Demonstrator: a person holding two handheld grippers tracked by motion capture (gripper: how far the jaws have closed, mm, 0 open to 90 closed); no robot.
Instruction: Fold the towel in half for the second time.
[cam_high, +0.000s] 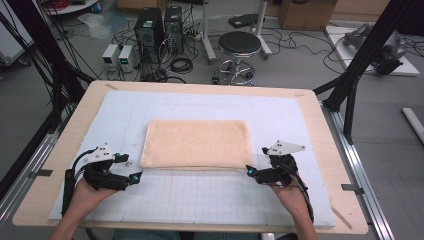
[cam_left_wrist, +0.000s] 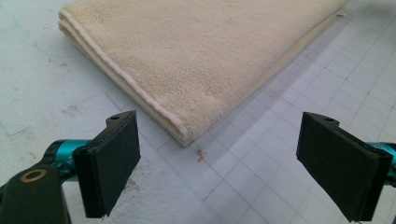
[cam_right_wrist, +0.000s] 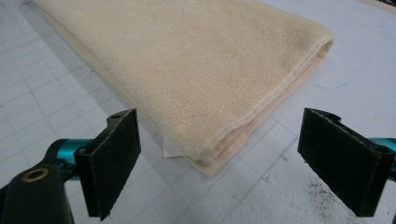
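A folded beige towel (cam_high: 196, 142) lies flat in the middle of the white gridded mat (cam_high: 210, 200). My left gripper (cam_high: 131, 168) sits just off the towel's near left corner, open, with nothing between its pads. In the left gripper view the towel (cam_left_wrist: 201, 51) has its folded corner a little ahead of the open left gripper (cam_left_wrist: 219, 163). My right gripper (cam_high: 256, 161) rests at the towel's near right corner, also open. In the right gripper view the towel (cam_right_wrist: 187, 70) corner points into the gap of the right gripper (cam_right_wrist: 219, 163), untouched by the pads; a white tag peeks from beneath it.
The mat lies on a wooden table (cam_high: 320, 130) with rounded corners. Beyond the far edge, on the floor, stand a black stool (cam_high: 239, 47), computer towers (cam_high: 150, 27) and cables. Black frame posts (cam_high: 360, 65) rise at the right and left sides.
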